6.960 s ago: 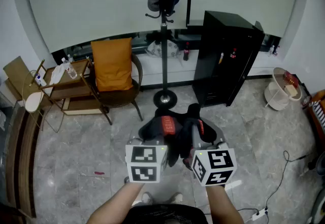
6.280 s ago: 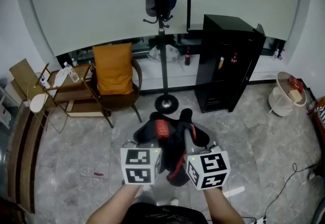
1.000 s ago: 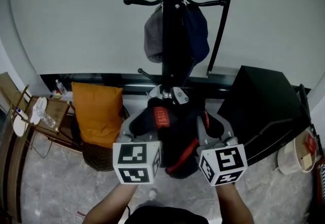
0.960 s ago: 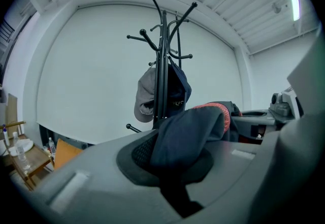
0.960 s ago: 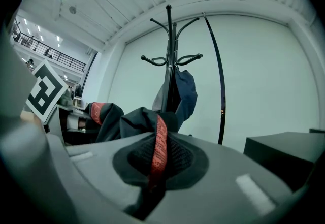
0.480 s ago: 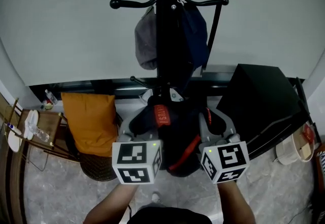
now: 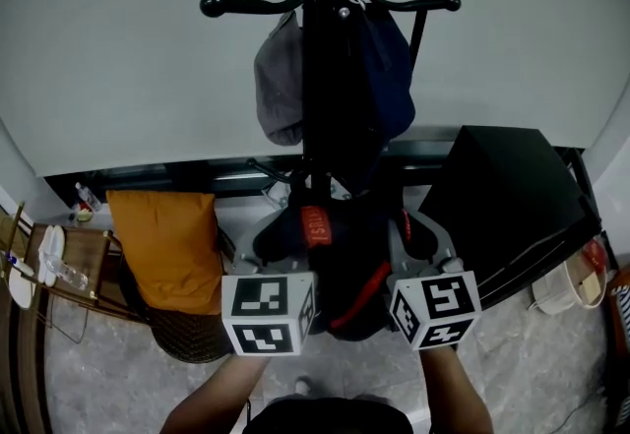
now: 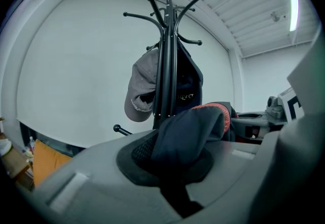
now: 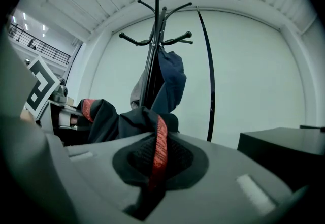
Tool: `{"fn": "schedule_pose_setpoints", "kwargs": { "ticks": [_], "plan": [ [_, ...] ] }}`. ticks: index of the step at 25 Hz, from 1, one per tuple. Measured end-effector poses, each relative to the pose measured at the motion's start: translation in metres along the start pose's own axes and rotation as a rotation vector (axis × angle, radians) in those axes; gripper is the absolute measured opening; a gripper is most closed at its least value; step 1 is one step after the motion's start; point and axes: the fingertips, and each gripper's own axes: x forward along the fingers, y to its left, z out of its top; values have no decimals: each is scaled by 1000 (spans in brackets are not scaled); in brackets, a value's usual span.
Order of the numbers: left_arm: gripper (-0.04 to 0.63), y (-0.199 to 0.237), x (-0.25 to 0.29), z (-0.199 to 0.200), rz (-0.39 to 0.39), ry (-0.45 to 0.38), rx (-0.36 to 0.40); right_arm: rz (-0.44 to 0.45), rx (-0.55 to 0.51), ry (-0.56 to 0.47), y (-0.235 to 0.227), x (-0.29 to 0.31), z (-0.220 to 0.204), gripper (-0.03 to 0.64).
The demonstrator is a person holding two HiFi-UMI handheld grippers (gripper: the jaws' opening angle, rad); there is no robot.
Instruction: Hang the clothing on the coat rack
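Observation:
A dark garment (image 7: 345, 270) with red trim hangs bunched between my two grippers, close in front of the black coat rack (image 7: 325, 78). The left gripper (image 7: 261, 243) is shut on one dark fold (image 8: 188, 136), seen pinched in the left gripper view (image 8: 172, 169). My right gripper (image 7: 421, 240) is shut on another fold with a red strip (image 9: 161, 152) running through its jaws (image 9: 152, 169). The rack's pole (image 8: 165, 81) and curved hooks rise just behind the garment. A grey cap (image 7: 279, 78) and a navy item (image 7: 389, 68) hang on the rack.
A tall black cabinet (image 7: 512, 206) stands to the right of the rack. An armchair with an orange cushion (image 7: 167, 245) is at the left, beside a small side table (image 7: 39, 265) with bottles. A thin black curved rod (image 9: 208, 65) rises right of the pole. A pale basket (image 7: 581, 284) sits far right.
The coat rack has come much nearer and now fills the upper view; both grippers carried the garment up to its pole. Both grips stay the same.

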Motion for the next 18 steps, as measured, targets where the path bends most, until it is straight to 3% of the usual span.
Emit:
{"fn": "schedule_pose_setpoints", "kwargs": {
  "ticks": [6, 18],
  "plan": [
    [28, 3, 13, -7, 49, 8, -1, 50, 14, 3, -7, 18, -12, 21],
    [28, 4, 28, -22, 217, 22, -30, 253, 5, 13, -7, 51, -31, 21]
  ]
}}
